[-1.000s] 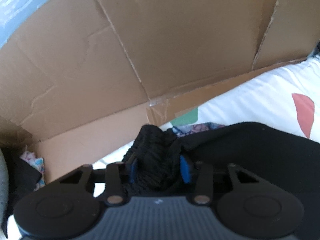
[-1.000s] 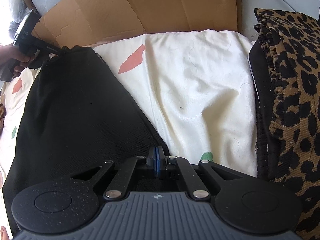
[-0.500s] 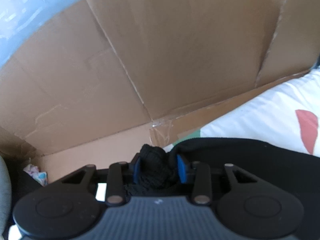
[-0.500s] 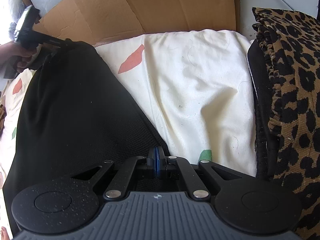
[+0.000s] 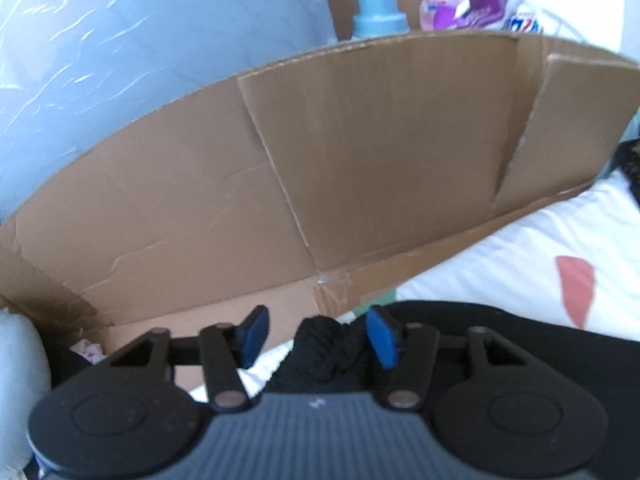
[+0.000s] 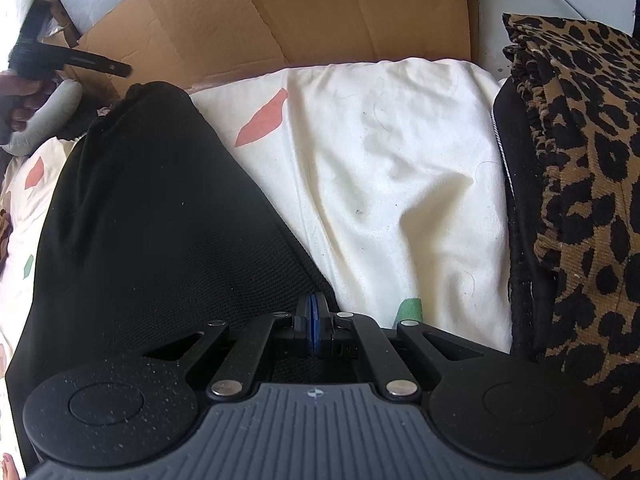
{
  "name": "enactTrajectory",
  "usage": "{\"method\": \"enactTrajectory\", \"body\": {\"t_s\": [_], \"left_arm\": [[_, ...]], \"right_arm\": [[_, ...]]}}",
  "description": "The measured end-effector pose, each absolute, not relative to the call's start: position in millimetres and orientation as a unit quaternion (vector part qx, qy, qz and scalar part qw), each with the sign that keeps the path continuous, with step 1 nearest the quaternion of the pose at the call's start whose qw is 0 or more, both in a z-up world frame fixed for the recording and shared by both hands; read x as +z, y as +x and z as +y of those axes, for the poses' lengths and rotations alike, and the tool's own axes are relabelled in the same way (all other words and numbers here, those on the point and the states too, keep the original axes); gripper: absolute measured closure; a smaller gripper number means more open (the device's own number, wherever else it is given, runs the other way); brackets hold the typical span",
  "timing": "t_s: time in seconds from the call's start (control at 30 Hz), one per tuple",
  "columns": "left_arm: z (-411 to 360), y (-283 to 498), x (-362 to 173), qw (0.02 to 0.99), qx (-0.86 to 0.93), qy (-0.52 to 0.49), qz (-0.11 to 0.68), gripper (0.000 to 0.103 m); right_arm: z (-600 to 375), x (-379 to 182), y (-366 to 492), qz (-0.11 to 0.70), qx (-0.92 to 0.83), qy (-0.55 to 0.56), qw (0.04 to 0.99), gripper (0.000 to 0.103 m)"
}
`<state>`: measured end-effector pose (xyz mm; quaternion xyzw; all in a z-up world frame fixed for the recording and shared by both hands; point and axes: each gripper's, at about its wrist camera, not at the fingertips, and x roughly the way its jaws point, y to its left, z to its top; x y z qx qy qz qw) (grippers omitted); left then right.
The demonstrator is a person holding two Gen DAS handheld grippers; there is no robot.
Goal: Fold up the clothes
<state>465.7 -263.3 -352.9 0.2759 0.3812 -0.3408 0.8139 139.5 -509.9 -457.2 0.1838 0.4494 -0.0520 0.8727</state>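
Left gripper (image 5: 316, 336) spread wide, level, pads clear of the bunched far corner of the black garment (image 6: 152, 220). Right gripper (image 6: 315, 322) pinched on near hem. Garment flat on sheet (image 6: 400, 168), long axis running toward cardboard (image 5: 360, 152).

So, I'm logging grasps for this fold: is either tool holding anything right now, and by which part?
The right tool is shut on the near edge of the black garment. The left tool is open, its far bunched corner loose between the fingers.

Garment (image 6: 152, 216) on sheet (image 6: 400, 168), before cardboard (image 6: 320, 12)
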Motion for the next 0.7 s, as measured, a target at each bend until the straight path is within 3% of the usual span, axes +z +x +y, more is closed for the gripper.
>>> {"method": "enactTrajectory", "body": {"t_s": [0.07,0.7], "left_arm": [[-261,467,-360,0.804,-0.338,0.276,0.403,0.099],[-299,492,-428,0.801,-0.29,0.295,0.434,0.1]], "right_arm": [[-509,-457,139,0.449,-0.053,0.184,0.873,0.099],[-516,-459,133,0.454,-0.038,0.186,0.871,0.099]]}}
